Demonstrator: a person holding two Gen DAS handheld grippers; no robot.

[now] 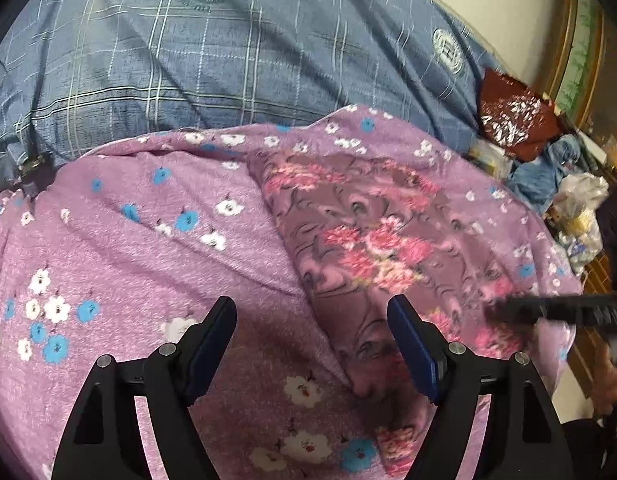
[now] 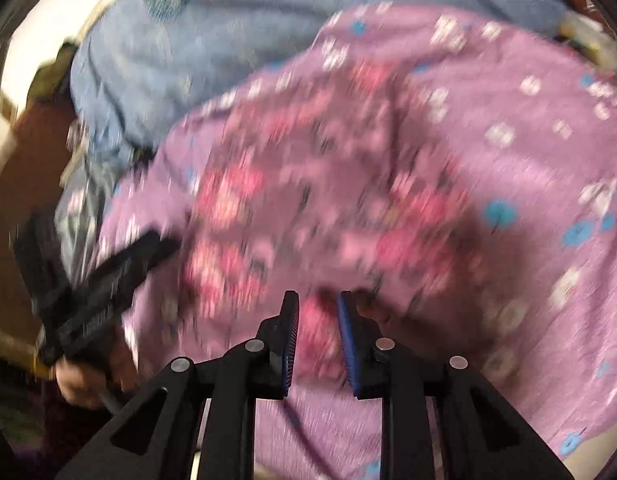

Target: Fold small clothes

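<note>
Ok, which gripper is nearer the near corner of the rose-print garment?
Left. The left gripper hangs with open jaws astride that corner of the rose-print garment; the right gripper is farther off, along its right side, blurred.

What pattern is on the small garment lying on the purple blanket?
Pink roses on mauve garment, clearest in the left wrist view.

Mauve floral garment (image 1: pixel 372 236) on the bed

Fleecy, printed with pink roses, it lies flat in a long folded strip, running from far centre to the near edge.
</note>
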